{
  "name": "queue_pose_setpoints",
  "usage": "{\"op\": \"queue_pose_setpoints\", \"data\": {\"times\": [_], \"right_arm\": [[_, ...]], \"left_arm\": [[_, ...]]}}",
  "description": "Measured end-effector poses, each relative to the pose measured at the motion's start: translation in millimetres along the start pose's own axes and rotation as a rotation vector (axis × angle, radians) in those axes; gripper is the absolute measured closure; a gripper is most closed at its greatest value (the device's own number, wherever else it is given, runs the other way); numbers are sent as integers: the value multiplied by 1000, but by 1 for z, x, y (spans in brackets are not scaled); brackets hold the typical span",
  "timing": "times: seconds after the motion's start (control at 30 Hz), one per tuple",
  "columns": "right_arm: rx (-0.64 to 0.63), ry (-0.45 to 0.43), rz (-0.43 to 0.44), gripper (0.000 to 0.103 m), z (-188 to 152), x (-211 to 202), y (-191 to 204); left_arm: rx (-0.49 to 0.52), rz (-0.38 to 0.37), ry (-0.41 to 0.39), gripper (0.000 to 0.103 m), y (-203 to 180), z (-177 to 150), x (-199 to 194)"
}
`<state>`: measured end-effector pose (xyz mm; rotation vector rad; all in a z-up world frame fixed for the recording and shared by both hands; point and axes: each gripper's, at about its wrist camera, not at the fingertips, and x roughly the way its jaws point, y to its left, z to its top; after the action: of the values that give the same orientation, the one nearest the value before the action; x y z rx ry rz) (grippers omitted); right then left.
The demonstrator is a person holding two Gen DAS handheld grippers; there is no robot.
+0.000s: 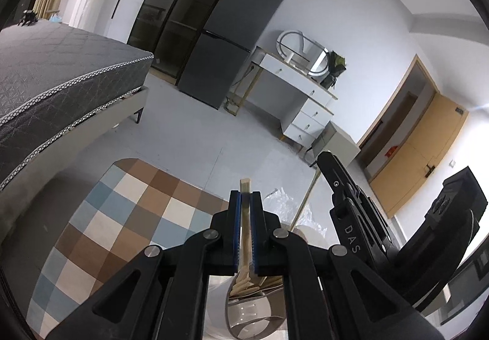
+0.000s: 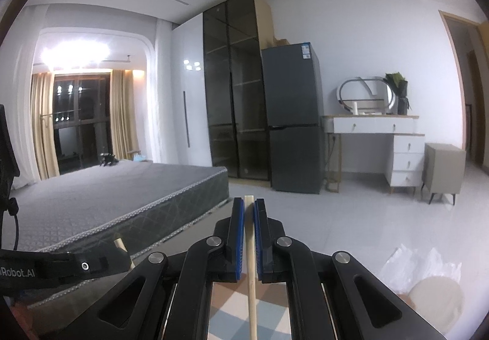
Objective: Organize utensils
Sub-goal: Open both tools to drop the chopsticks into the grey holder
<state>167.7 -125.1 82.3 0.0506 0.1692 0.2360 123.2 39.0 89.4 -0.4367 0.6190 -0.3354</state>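
Between left gripper (image 1: 244,202) pads: bundle of wooden chopsticks (image 1: 245,187), clamped tight, ends poking out front. Right gripper (image 2: 249,208) pinching single wooden chopstick (image 2: 251,248), pretty much same deal. Checkered rug (image 1: 122,217), grey bed (image 2: 107,202) beyond. Looks like mid-carry; next move needs drop spot, probably some holder. Can't see holder anywhere, chopstick lower ends cut off.
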Motion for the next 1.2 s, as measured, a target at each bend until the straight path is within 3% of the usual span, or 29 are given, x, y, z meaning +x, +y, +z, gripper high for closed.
{"op": "queue_pose_setpoints", "data": {"times": [0.2,0.33,0.6,0.67,0.87,0.93,1.07,1.2], "right_arm": [[12,30,16,97,-9,-4,-8],[9,57,34,97,-13,-10,-9],[-7,133,28,97,-29,-25,-14],[-11,158,26,97,-34,-26,-17],[3,249,7,94,-47,-35,-27],[31,261,-9,86,-49,-43,-33],[65,255,-26,75,-49,-61,-40],[61,240,-38,69,-45,-81,-41]], "left_arm": [[22,-5,46,102,-7,-6,6],[34,-27,125,102,-11,-10,15],[74,-29,204,102,-19,-19,21],[72,-50,259,102,-20,-20,25],[56,-99,378,102,-22,-26,29],[61,-73,376,100,-23,-26,24],[91,-35,315,65,-25,-26,9],[128,9,263,60,-26,-27,-3]]}}
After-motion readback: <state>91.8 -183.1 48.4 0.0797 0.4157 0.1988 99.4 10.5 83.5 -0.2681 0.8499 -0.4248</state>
